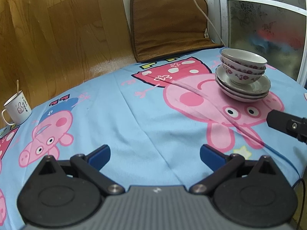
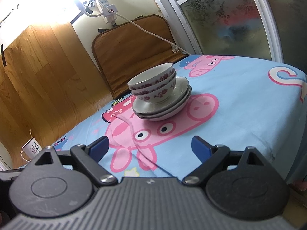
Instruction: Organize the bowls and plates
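A stack of white bowls with purple flowers sits nested on a stack of pale plates, on the blue cartoon-pig tablecloth. My left gripper is open and empty, well short of the stack, which stands to its far right. My right gripper is open and empty too, with the stack ahead of it, slightly above centre. The tip of the right gripper's finger shows at the right edge of the left wrist view.
A white mug with a stick in it stands at the table's left edge. A brown cushion leans on the wall behind, with a white cable across it. Frosted glass doors are at the right.
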### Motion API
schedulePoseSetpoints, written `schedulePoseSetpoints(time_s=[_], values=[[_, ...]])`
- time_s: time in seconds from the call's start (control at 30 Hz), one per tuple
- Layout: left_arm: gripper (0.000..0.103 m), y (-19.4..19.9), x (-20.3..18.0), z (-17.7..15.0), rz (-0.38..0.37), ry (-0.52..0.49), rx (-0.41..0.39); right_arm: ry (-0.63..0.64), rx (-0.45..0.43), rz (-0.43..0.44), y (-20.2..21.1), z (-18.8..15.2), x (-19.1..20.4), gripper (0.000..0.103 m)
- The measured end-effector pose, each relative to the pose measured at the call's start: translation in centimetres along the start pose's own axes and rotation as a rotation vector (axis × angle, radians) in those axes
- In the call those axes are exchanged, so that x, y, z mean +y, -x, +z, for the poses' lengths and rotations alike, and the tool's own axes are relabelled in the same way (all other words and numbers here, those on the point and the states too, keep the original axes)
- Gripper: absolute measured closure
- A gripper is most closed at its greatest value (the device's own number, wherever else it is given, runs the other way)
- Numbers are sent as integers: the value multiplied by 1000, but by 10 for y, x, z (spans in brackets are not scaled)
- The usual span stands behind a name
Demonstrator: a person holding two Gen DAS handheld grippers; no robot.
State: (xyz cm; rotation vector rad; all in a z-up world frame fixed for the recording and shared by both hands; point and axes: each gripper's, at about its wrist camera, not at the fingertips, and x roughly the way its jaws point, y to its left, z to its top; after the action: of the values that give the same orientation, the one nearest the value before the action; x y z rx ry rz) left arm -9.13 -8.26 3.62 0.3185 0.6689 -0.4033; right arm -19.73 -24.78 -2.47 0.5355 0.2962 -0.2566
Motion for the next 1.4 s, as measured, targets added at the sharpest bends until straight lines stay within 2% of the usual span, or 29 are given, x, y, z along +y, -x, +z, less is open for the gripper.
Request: schedulePoseSetpoints(time_s=[0.8,1.4], values=[[0,-1,-4,0,-25,-6,3,-24,13,-6,-3,0,-6,8],[0,0,-2,1,-2,-6,10,-15,9,-3,-2,0,-4,8]])
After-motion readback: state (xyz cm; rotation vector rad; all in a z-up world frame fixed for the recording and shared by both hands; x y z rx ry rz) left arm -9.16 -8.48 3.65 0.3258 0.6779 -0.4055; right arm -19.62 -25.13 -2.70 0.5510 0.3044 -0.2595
